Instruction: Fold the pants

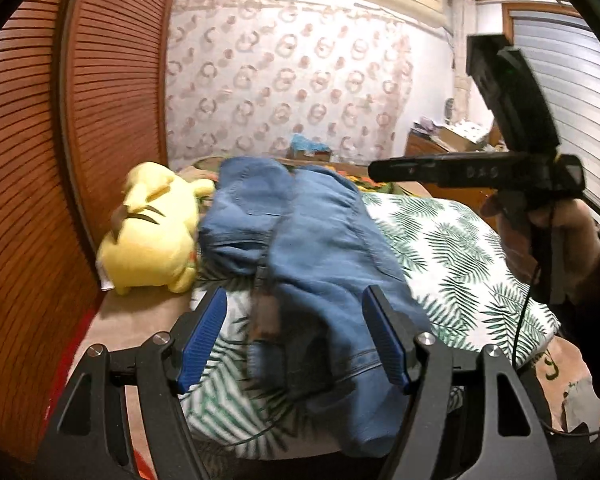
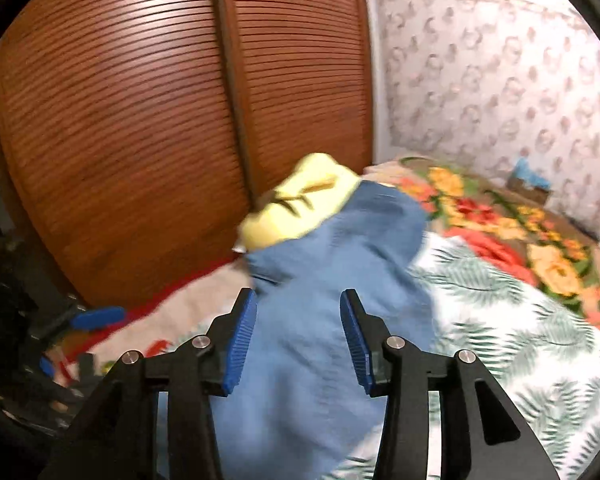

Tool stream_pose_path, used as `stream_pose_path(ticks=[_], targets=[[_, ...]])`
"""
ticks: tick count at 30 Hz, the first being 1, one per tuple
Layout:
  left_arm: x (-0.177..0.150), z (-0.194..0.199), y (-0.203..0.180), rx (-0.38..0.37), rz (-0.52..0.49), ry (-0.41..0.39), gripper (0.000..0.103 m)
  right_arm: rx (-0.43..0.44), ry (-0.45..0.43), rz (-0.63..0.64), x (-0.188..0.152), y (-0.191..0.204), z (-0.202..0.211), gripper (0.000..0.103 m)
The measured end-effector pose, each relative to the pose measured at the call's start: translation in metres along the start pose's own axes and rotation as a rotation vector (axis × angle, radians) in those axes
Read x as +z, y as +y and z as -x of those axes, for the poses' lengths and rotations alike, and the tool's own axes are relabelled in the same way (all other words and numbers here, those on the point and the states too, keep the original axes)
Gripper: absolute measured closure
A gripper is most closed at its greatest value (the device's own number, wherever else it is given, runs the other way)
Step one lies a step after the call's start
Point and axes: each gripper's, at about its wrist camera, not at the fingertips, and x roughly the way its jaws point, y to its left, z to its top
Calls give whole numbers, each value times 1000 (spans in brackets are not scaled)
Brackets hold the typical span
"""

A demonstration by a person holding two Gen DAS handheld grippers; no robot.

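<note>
Blue pants lie bunched on a leaf-print blanket on the bed, touching a yellow plush toy beside louvered wooden doors. The left hand-held gripper hangs over them with jaws spread and empty. The right hand-held gripper, equally wide apart, holds nothing above the cloth.

Bed: leaf-print cover, blue pants, yellow plush on top.
</note>
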Motion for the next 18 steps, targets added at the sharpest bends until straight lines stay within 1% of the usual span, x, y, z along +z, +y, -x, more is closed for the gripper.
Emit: stream_pose_path(ticks=[3,5,7,10,13,14,15,18], targets=[[-5,-21,-8,-17,-7,50,32,-47,41,-44,-14,-18,-21,53],[-10,-37,-7,-5,-7,92,32,-61,69,-70,-16,-18,-39,52],[-17,-50,-1,5,7,128,32,-77,97,-87,-17,-23,-47,51],[-29,-65,14,7,50,180,32,-77,136,-119,-17,-34,-74,49],[-39,-75,25,-14,84,216,32,-70,164,-152,-19,-41,-96,42],[-42,-78,26,-22,89,220,32,-72,171,-164,-21,-42,-103,36],[-45,-81,28,-33,97,225,31,-74,174,-172,-21,-45,-104,32],[-51,-89,37,-86,159,239,31,-64,202,-206,-27,-52,-117,26]])
